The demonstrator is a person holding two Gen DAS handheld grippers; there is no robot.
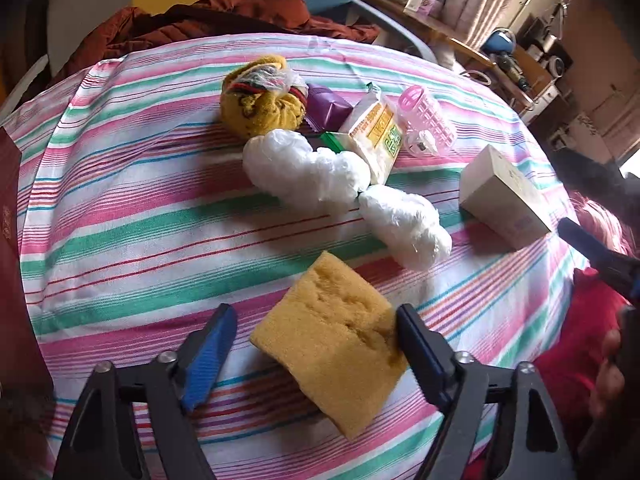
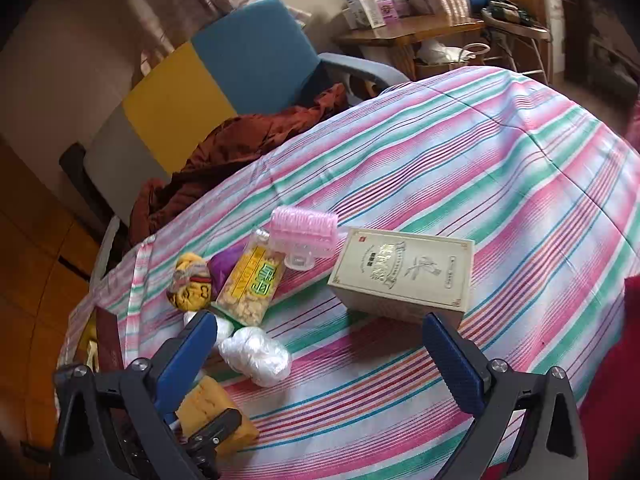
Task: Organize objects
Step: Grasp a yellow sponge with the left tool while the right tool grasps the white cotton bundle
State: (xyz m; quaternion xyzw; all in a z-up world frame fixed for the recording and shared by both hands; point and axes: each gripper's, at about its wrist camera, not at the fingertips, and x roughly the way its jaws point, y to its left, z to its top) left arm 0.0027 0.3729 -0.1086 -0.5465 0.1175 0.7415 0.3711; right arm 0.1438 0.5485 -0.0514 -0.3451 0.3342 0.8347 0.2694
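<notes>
The left gripper (image 1: 316,344) stands spread around the yellow foam sponge (image 1: 330,350), its right finger seemingly touching; the right gripper (image 2: 320,344) gapes empty.

Blue-yellow chair (image 2: 224,68), perhaps rust-brown coat (image 2: 240,140).

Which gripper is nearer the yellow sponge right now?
Left. The left gripper straddles the yellow sponge, jaws open, one finger touching its edge. The right gripper hangs open off to the side, the sponge beyond its left finger.
</notes>
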